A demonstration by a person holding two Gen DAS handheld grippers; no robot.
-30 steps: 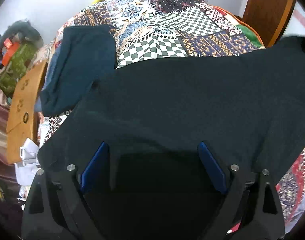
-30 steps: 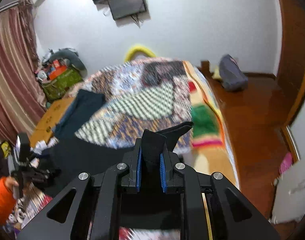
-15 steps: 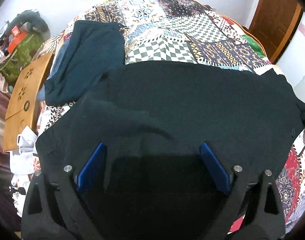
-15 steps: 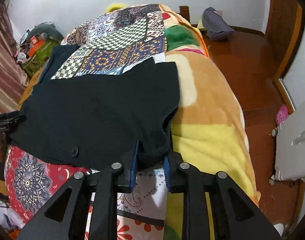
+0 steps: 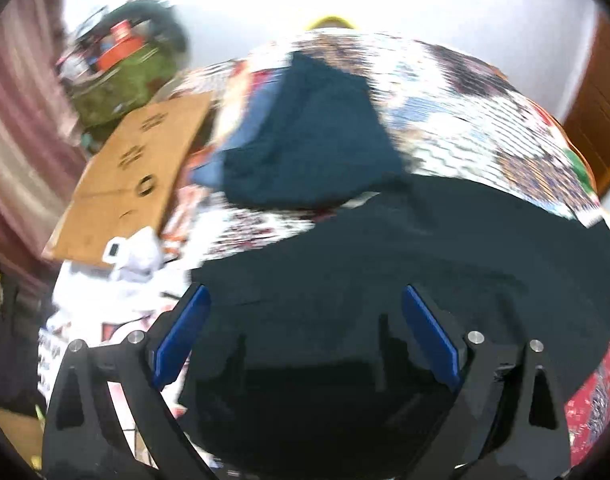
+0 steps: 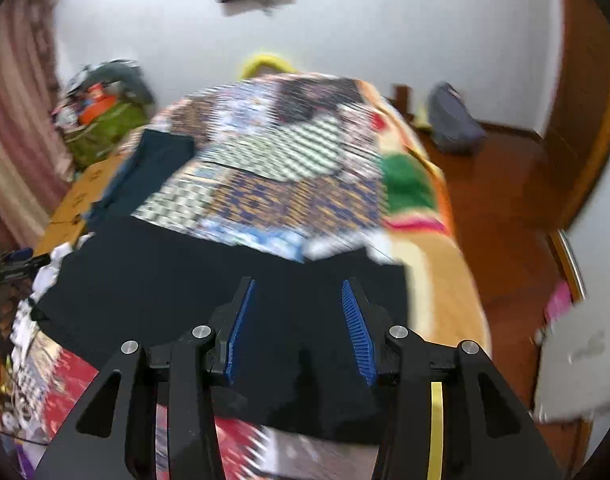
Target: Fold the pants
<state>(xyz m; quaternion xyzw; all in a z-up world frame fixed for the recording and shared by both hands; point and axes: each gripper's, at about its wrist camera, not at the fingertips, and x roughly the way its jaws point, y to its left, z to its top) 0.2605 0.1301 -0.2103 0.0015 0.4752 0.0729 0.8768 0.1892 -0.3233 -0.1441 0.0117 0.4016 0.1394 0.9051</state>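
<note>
The black pants (image 5: 445,264) lie spread flat across the patterned bed quilt (image 5: 465,120). My left gripper (image 5: 305,292) hovers over their left part, open wide, its blue pads (image 5: 185,332) clear of the cloth. In the right wrist view the same pants (image 6: 165,280) stretch from the left to the bed's right side. My right gripper (image 6: 298,284) is over their right end. Its jaws are opening, and the ribbed blue pads (image 6: 357,320) press on nothing; the cloth lies below them.
A folded navy garment (image 5: 305,140) rests on the quilt behind the pants. A cardboard box (image 5: 133,176) and a green bag of clutter (image 5: 121,76) stand left of the bed. Right of the bed are wooden floor (image 6: 505,208), a grey backpack (image 6: 453,124) and a door (image 6: 585,120).
The right gripper laid the pants' end down on the bed, let go and parted its jaws. The left gripper stayed open and swung left, rolling toward the cardboard box.
</note>
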